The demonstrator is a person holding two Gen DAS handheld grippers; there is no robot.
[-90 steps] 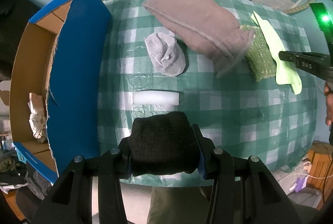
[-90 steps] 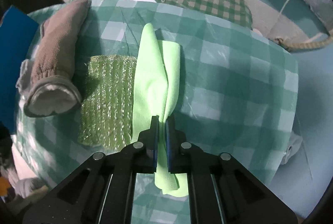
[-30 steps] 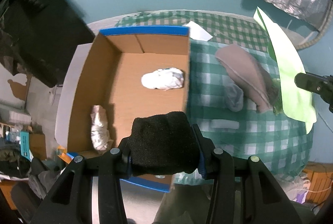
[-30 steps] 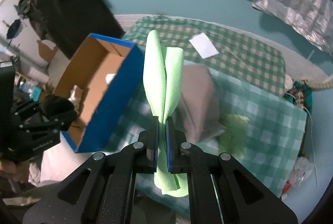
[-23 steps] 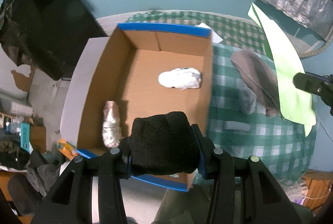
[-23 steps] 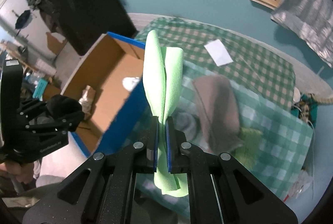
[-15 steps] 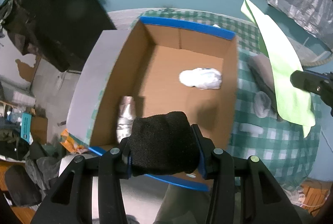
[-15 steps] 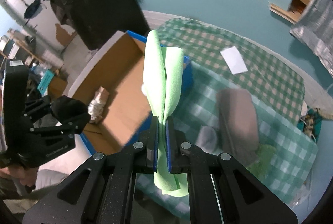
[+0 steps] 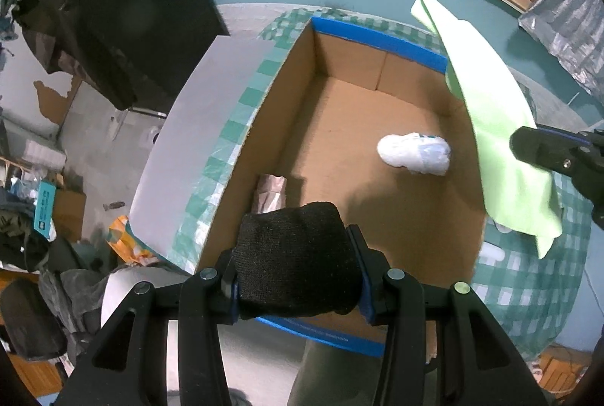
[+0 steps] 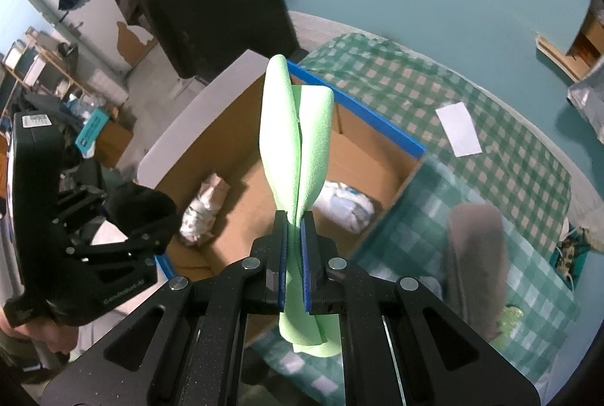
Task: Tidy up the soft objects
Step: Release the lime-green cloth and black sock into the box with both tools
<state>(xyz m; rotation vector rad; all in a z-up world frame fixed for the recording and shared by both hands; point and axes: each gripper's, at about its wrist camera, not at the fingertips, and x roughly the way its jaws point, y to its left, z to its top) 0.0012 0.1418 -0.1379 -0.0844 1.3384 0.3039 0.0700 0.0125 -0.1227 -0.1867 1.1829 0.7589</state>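
My left gripper (image 9: pixel 296 264) is shut on a black knitted cloth (image 9: pixel 294 255) and holds it above the near end of an open cardboard box (image 9: pixel 339 126) with blue rims. My right gripper (image 10: pixel 293 232) is shut on a light green cloth (image 10: pixel 296 138) and holds it above the box's right side; it also shows in the left wrist view (image 9: pixel 490 126). Inside the box lie a white bundle (image 9: pixel 414 153) and a pale crumpled bundle (image 9: pixel 270 192). The left gripper with the black cloth (image 10: pixel 139 204) shows at left in the right wrist view.
The box stands at the left end of a table with a green checked cover (image 10: pixel 490 149). On the cover lie a brown-grey soft item (image 10: pixel 477 255), a glittery green pad (image 10: pixel 509 315) and a white paper (image 10: pixel 458 128). A black cabinet (image 9: pixel 113 9) stands beyond the table.
Both grippers have swung left from the table's cloths to above the box, each still holding its cloth. The box now fills the middle of both views.
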